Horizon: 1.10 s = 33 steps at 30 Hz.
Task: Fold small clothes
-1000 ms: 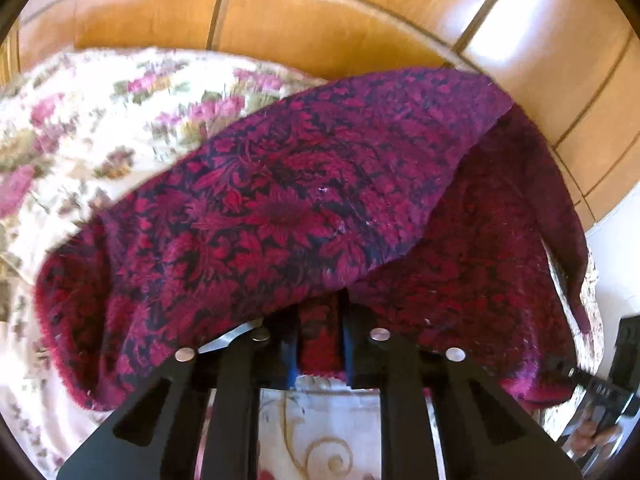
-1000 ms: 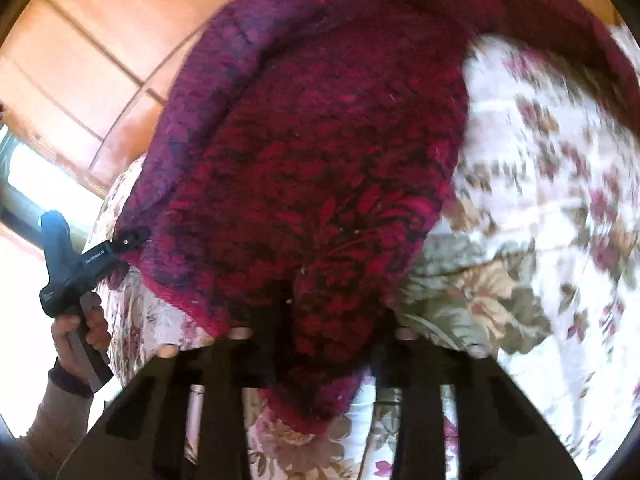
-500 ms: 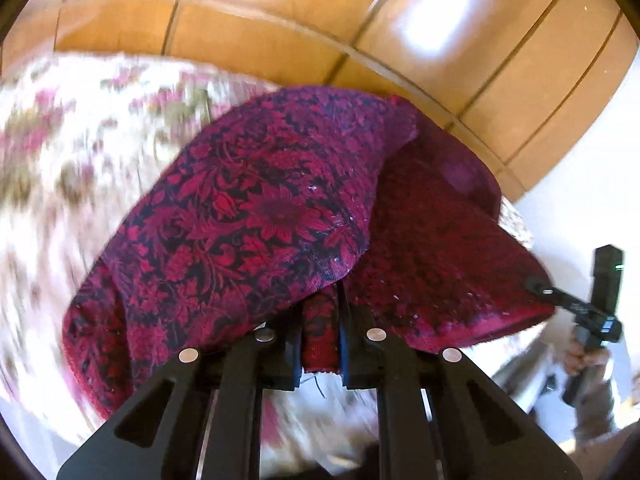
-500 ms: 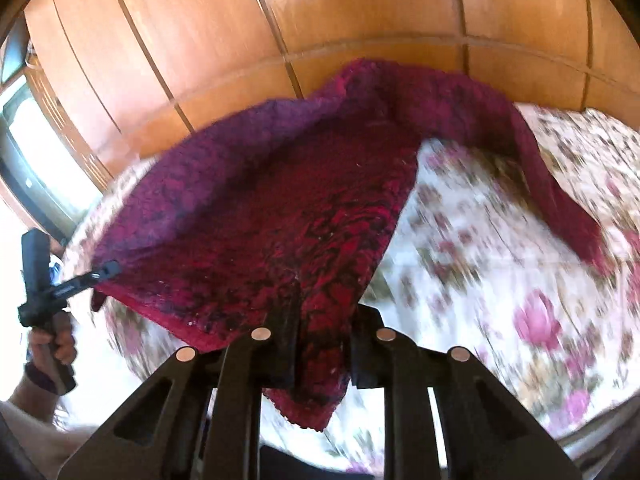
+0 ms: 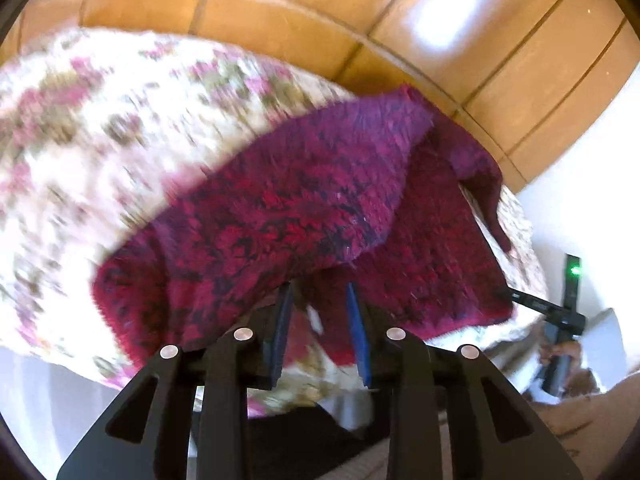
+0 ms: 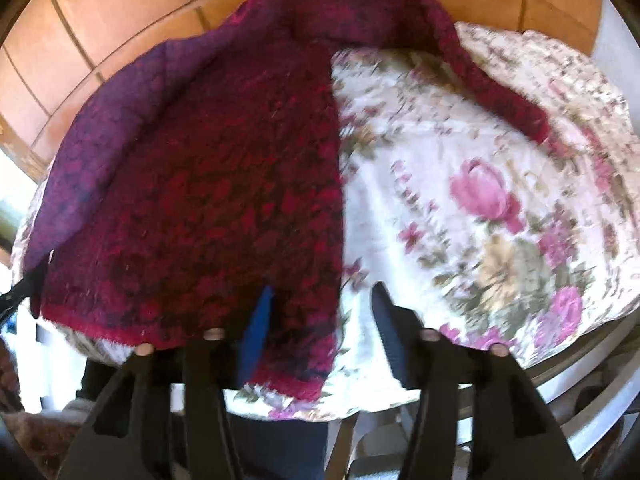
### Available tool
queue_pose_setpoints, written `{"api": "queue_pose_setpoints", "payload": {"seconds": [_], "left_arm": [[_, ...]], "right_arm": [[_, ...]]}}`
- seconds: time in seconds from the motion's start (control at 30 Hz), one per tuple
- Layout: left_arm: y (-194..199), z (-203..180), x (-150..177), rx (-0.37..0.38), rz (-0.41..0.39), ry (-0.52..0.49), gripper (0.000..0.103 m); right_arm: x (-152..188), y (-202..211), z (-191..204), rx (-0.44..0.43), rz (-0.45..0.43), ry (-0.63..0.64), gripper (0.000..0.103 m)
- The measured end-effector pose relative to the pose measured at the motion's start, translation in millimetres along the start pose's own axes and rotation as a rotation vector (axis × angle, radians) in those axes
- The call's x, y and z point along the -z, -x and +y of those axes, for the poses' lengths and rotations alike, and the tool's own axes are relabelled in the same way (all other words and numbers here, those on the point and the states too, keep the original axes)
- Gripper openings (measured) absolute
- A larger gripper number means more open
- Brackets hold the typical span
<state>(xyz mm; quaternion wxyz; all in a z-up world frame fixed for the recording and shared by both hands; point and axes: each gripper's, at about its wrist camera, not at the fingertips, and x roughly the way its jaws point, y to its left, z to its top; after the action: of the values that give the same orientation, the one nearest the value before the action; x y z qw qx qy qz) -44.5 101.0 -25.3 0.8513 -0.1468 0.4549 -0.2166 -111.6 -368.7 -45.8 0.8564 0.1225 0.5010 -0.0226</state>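
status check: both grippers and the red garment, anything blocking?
Left gripper open, nothing between its fingers. Right gripper open, nothing pinched. Red patterned garment lies on the floral cloth, one side folded over. Nothing in the way.

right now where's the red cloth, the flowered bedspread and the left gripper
red cloth [image 6: 208,200], right wrist view, on the middle of its folded panel
flowered bedspread [image 6: 480,200], right wrist view, on the big pink bloom
left gripper [image 5: 319,304], left wrist view, midway between its two blue-padded fingertips, which stand apart
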Motion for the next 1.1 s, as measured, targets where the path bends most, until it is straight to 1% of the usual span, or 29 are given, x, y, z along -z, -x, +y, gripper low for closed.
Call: {"api": "queue_pose_setpoints", "payload": {"seconds": [0.03,0.07,0.1,0.13,0.17,0.2,0.23,0.27,0.33,0.37,0.4,0.47,0.5,0.53,0.57,0.6,0.63,0.67,0.7,0.73,0.77,0.8,0.83,0.87,0.9,1.03,1.1], "left_arm": [[4.1,4.5,-5.5,-0.028,-0.028,-0.007,0.033],[7.5,9.3,-8.2,-0.041,-0.053,-0.008,0.056],[10.4,11.8,-10.7,-0.061,-0.083,-0.007,0.076],[12.9,15.0,-14.9,-0.091,-0.128,-0.006,0.079],[10.7,16.8,-19.6,-0.092,-0.138,-0.011,0.080],[4.6,18.8,-25.0,-0.077,-0.131,-0.025,0.083],[-1.4,18.4,-27.7,-0.081,-0.121,-0.038,0.085],[-10.0,18.2,-29.2,-0.103,-0.098,-0.074,0.087],[-31.8,10.9,-30.5,-0.145,-0.028,-0.202,0.088],[-41.5,12.4,-31.4,-0.187,-0.010,-0.246,0.088],[-48.0,16.4,-34.1,-0.204,0.001,-0.245,0.088],[-53.7,31.6,-44.0,-0.128,0.022,-0.187,0.088],[-56.9,36.9,-49.8,-0.105,0.025,-0.166,0.089],[-60.7,40.9,-55.2,-0.098,0.023,-0.156,0.091],[-66.5,49.1,-61.1,-0.081,0.027,-0.142,0.095],[-73.5,58.0,-64.8,-0.041,0.052,-0.113,0.096],[-84.1,68.2,-66.3,0.023,0.098,-0.063,0.096],[-91.4,75.2,-66.0,0.056,0.125,-0.023,0.096],[-96.0,78.2,-64.0,0.068,0.132,-0.001,0.096],[-95.9,74.5,-60.1,0.061,0.117,-0.032,0.083],[-93.5,66.6,-56.5,0.063,0.110,-0.093,0.066],[-91.9,63.8,-56.0,0.067,0.115,-0.104,0.027],[-90.4,66.0,-57.4,0.060,0.121,-0.085,0.018],[-84.5,69.6,-61.3,0.065,0.105,-0.067,0.011],[-78.5,71.6,-65.3,0.061,0.081,-0.064,0.008],[-44.7,78.0,-99.9,-0.039,-0.052,-0.067,0.007],[-33.8,81.0,-126.3,-0.116,-0.116,-0.085,0.006]], "right_arm": [[-3.3,2.9,1.2,0.024,-0.021,0.004,0.067],[-7.0,7.9,4.6,0.046,-0.051,0.011,0.070],[-11.1,11.0,6.4,0.055,-0.070,0.019,0.070],[-13.9,14.4,10.8,0.070,-0.090,0.029,0.073],[-14.5,16.5,13.7,0.082,-0.105,0.036,0.077],[-16.5,19.9,21.4,0.086,-0.126,0.048,0.079],[-18.4,20.4,28.3,0.073,-0.133,0.062,0.082],[-19.6,19.2,33.6,0.060,-0.135,0.075,0.083],[-21.4,15.3,51.9,0.038,-0.138,0.112,0.085],[-21.8,10.5,62.6,0.022,-0.133,0.130,0.086],[-22.0,6.2,70.1,0.010,-0.123,0.140,0.086],[-19.4,-2.8,85.3,-0.019,-0.101,0.164,0.086],[-18.0,-6.9,95.7,-0.035,-0.090,0.180,0.086],[-16.5,-9.7,105.1,-0.048,-0.079,0.194,0.086],[-15.3,-13.4,112.0,-0.059,-0.070,0.205,0.085],[-14.2,-19.3,120.8,-0.074,-0.054,0.215,0.085],[-12.5,-24.1,124.2,-0.082,-0.046,0.220,0.086],[-10.6,-28.8,129.8,-0.089,-0.037,0.225,0.086],[-9.3,-32.9,134.7,-0.093,-0.026,0.228,0.086],[-9.9,-38.0,136.9,-0.094,-0.018,0.225,0.086],[-10.5,-42.6,138.0,-0.097,-0.010,0.217,0.086],[-10.9,-46.9,139.1,-0.106,0.002,0.201,0.086],[-11.2,-49.6,139.4,-0.111,0.009,0.190,0.086],[-12.1,-52.0,139.8,-0.113,0.014,0.183,0.086],[-14.1,-55.1,140.0,-0.113,0.019,0.180,0.086],[-21.6,-60.6,144.2,-0.105,0.019,0.196,0.087],[-24.5,-65.7,146.5,-0.101,0.020,0.198,0.087]]}}
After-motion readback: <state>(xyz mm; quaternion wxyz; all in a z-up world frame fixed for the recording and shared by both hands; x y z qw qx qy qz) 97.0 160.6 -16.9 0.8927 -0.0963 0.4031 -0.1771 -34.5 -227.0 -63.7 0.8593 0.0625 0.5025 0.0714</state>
